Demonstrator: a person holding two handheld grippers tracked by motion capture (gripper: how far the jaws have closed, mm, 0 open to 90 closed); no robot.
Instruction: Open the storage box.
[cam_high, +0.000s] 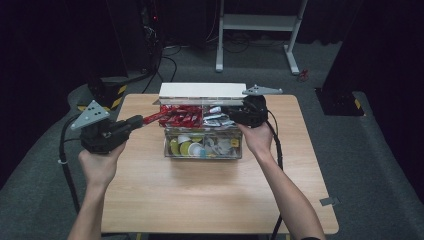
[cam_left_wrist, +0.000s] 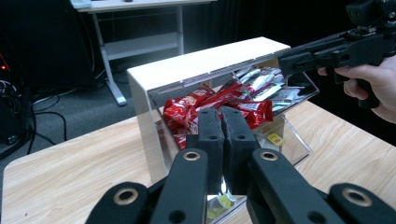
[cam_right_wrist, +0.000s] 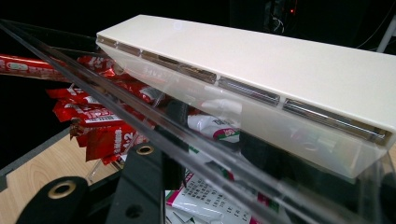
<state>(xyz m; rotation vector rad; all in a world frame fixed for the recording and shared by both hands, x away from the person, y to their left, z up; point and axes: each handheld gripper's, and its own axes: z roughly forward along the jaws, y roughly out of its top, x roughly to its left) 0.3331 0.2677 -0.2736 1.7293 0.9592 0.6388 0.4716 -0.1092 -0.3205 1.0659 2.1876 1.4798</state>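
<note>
Presently left gripper (cam_high: 145, 120) is clenched on a red packet (cam_high: 154, 118) left of the clear box (cam_high: 202, 150); right gripper (cam_high: 231, 114) at its lid, grip unclear.

Left tool (cam_left_wrist: 223, 122) closed before red packets (cam_left_wrist: 189, 106)

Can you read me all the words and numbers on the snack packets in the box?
"x2" (roughly; blurred) on a red packet at the front of the clear box.
Small printed rows on a white packet: too small to read.
Red-and-green mark on another white packet: too blurred to read.
White marks on the red packet seen in the left gripper view: too blurred to read.
The white lid has no writing.
</note>
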